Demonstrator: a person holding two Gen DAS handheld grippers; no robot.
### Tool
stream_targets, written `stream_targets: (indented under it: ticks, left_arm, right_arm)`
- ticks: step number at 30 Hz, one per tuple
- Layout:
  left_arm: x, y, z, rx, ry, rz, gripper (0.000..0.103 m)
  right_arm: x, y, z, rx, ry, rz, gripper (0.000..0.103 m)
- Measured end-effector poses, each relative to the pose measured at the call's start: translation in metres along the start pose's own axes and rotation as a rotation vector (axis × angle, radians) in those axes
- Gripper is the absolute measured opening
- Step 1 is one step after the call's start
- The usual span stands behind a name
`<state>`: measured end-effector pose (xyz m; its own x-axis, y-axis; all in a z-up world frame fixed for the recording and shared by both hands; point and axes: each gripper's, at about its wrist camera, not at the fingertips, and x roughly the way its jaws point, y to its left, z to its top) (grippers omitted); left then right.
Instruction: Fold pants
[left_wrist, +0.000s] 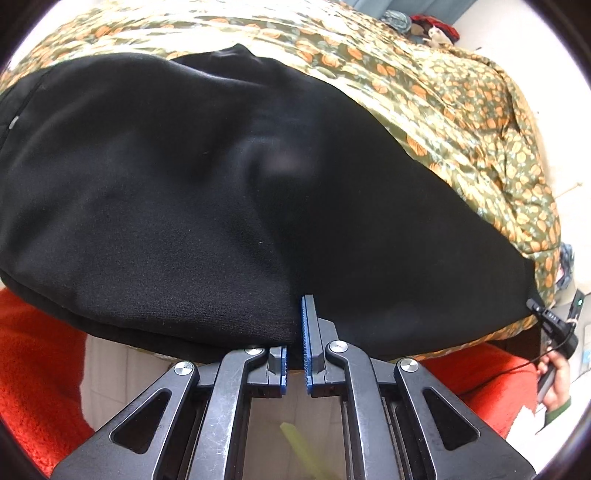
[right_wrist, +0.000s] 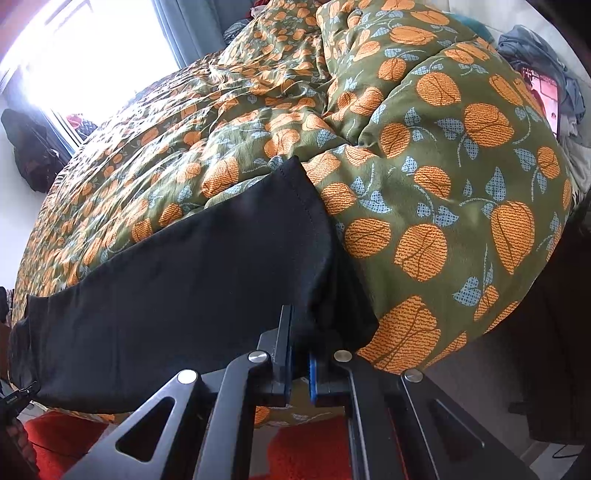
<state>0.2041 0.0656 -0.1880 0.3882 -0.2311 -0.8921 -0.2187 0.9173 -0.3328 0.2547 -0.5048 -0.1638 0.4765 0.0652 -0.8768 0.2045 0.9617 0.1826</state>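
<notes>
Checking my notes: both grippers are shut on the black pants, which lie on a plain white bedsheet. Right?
Not quite. The black pants lie on a green quilt with orange leaves, as the right wrist view shows. Both the left gripper and right gripper are shut on them.

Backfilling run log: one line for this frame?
left gripper: shut on black pants | right gripper: shut on black pants | pants on floral duvet

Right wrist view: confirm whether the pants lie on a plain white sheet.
No: the black pants lie on a green bedcover printed with orange leaves.
</notes>
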Motion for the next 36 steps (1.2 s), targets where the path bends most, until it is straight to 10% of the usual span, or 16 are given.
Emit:
stream_targets:
  ticks: [4,6,8,10,18,36]
  left_arm:
    - [0.0,-0.004,-0.002,0.029,-0.003,0.025,0.005]
    - [-0.001,-0.008,-0.002,0.051,0.0,0.042,0.012]
    - [-0.009,-0.009,-0.007,0.059,0.011,0.055,0.028]
    - [-0.019,-0.008,-0.014,0.061,0.018,0.057,0.047]
    - [-0.078,-0.049,-0.047,0.296,-0.065,0.091,0.073]
    - [-0.049,-0.155,-0.009,0.417,-0.096,-0.005,0.078]
  right_arm:
    - [-0.006,0.004,-0.002,-0.023,-0.026,-0.026,0.012]
    - [-0.012,0.005,-0.004,-0.03,-0.054,-0.031,0.03]
    - [-0.025,0.004,-0.007,-0.034,-0.116,-0.033,0.069]
    - [-0.045,0.002,-0.012,-0.022,-0.223,-0.083,0.079]
    - [-0.067,0.005,-0.019,-0.027,-0.344,-0.148,0.081]
    - [-0.065,0.022,-0.022,-0.145,-0.341,-0.179,0.081]
